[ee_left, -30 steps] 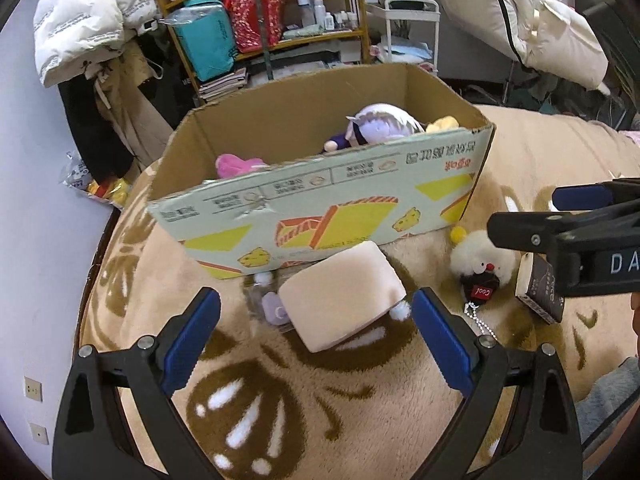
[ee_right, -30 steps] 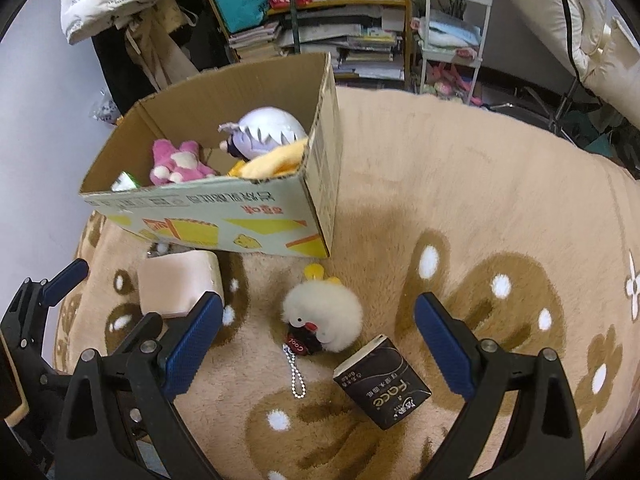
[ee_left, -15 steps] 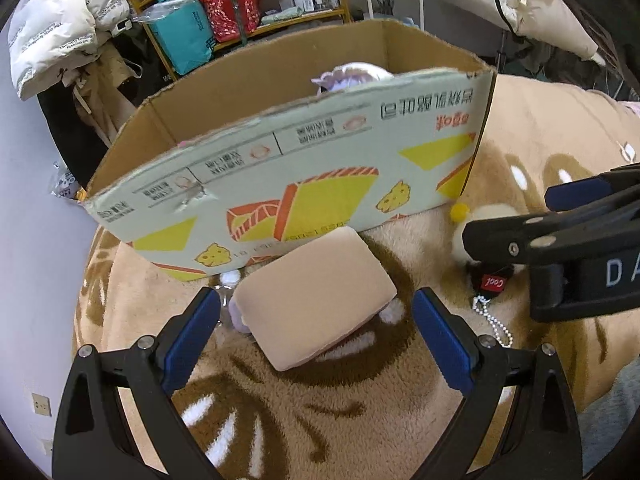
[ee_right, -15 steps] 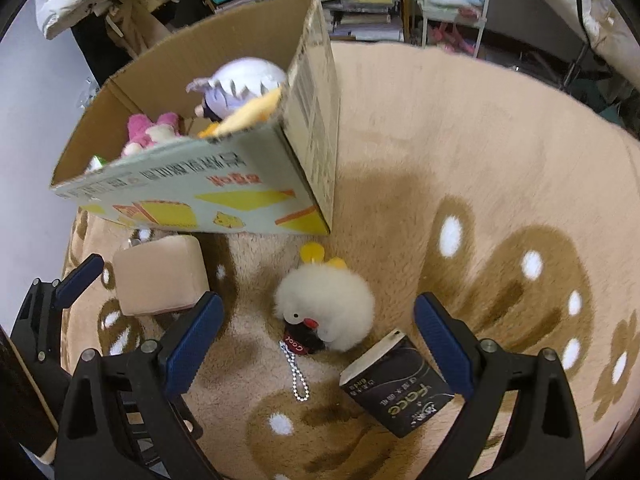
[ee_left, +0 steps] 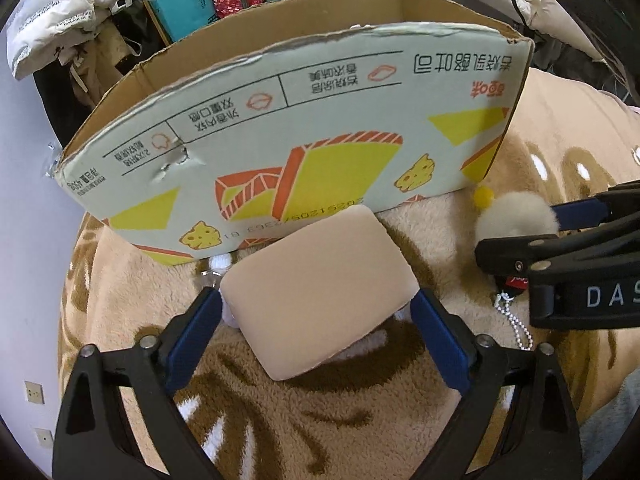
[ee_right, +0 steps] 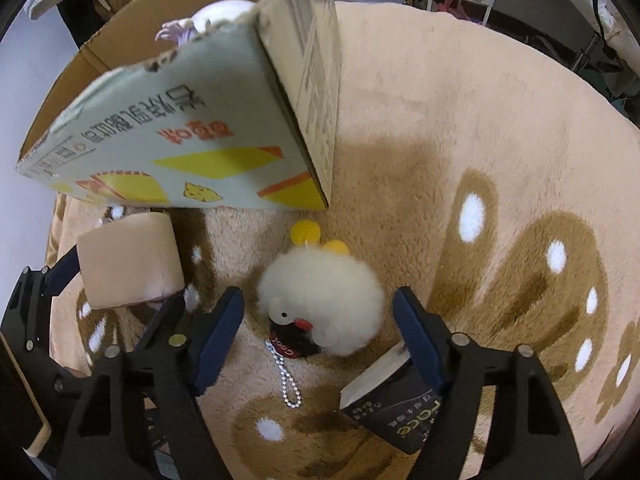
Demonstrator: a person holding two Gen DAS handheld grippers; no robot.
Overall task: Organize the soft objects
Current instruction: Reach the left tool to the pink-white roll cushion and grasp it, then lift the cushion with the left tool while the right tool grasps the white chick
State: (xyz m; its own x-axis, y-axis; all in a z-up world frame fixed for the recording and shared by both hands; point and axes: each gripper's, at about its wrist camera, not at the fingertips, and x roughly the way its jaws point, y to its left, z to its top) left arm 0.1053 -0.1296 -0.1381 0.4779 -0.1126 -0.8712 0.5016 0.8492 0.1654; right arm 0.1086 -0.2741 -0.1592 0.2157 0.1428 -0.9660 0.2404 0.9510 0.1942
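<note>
A beige foam pad lies on the rug in front of the cardboard box. My left gripper is open with its blue pads on either side of the pad, close to its edges. A white fluffy chick keychain with yellow tufts lies right of the pad; it also shows in the left wrist view. My right gripper is open and straddles the chick. The pad and the box show in the right wrist view too.
A black tissue pack lies by my right gripper's right finger. A purple-white plush peeks over the box rim. The tan patterned rug stretches right. Shelves and a white jacket stand behind the box.
Both grippers have moved down and forward. The left now brackets the foam pad closely and the right now brackets the chick, with both narrower than before.
</note>
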